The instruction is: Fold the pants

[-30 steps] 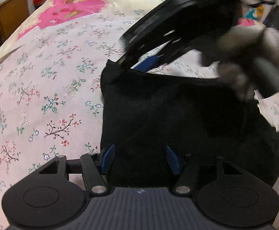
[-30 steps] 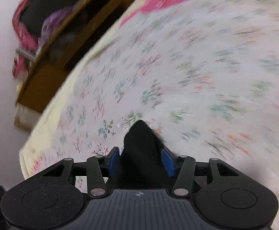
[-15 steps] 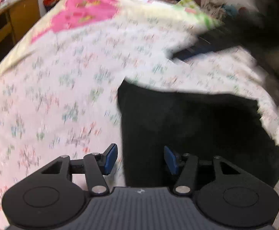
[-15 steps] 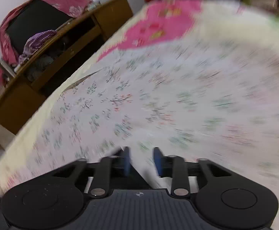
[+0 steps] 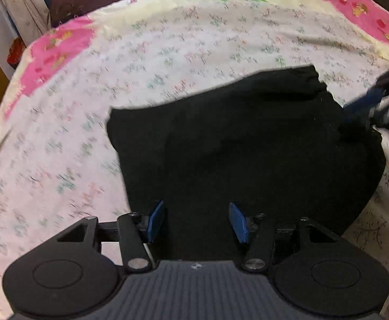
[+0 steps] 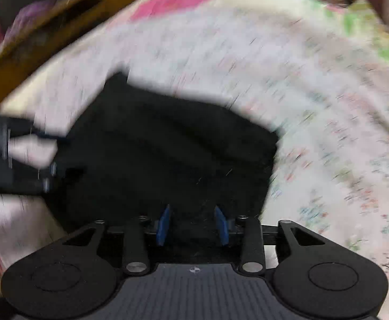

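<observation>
The black pants (image 5: 247,154) lie folded into a flat, squarish block on the floral bedsheet (image 5: 167,61), their longer side running across the left wrist view. A second ago the right gripper (image 6: 193,222) pinched a corner; now both it and the left gripper (image 5: 197,222) hang with fingers apart over the cloth, gripping nothing.

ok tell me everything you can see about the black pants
The black pants are soft, plain dark fabric, folded into a compact, roughly rectangular bundle lying flat on the floral bedsheet. Layers and faint creases show. The left claw and right claw each straddle an edge, jaws open; whether they touch it is unclear.
</observation>
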`<action>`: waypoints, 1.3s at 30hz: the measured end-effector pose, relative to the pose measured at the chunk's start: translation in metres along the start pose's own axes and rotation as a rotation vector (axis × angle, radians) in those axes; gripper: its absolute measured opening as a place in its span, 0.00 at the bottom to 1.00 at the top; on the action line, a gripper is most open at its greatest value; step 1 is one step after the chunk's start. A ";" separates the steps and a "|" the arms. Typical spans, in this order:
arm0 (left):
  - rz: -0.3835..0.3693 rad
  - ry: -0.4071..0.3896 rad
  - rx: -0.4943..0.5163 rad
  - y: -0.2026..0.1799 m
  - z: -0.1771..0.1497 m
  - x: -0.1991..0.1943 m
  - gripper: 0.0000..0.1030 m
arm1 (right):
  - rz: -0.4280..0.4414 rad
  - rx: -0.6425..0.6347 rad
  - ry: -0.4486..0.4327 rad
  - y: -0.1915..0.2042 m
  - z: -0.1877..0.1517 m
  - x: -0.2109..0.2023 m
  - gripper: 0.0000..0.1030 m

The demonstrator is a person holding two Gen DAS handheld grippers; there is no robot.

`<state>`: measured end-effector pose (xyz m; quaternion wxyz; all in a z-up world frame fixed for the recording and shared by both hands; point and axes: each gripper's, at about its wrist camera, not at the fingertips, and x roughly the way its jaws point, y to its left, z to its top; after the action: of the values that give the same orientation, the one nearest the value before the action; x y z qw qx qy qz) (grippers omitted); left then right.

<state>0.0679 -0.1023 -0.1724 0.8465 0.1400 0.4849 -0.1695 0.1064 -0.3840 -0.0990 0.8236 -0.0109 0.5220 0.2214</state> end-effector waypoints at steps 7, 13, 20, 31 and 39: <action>-0.055 -0.012 -0.160 0.049 0.019 0.007 0.64 | 0.024 0.243 0.070 -0.057 0.010 0.026 0.48; -0.158 0.064 -0.172 0.057 0.018 0.032 0.66 | 0.122 0.331 0.137 -0.058 -0.007 0.056 0.50; -0.164 0.083 -0.004 0.032 0.014 0.043 0.90 | 0.253 0.335 0.150 -0.038 0.001 0.079 0.61; -0.153 0.088 -0.215 0.077 0.009 0.040 0.83 | 0.295 0.374 0.150 -0.053 -0.006 0.075 0.58; -0.206 0.071 -0.367 0.078 0.024 0.058 0.50 | 0.301 0.474 0.130 -0.049 0.005 0.068 0.21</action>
<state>0.1468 -0.0506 -0.2058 0.8184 -0.0607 0.5490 -0.1589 0.1533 -0.4028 -0.1662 0.7260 0.2455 0.6065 0.2117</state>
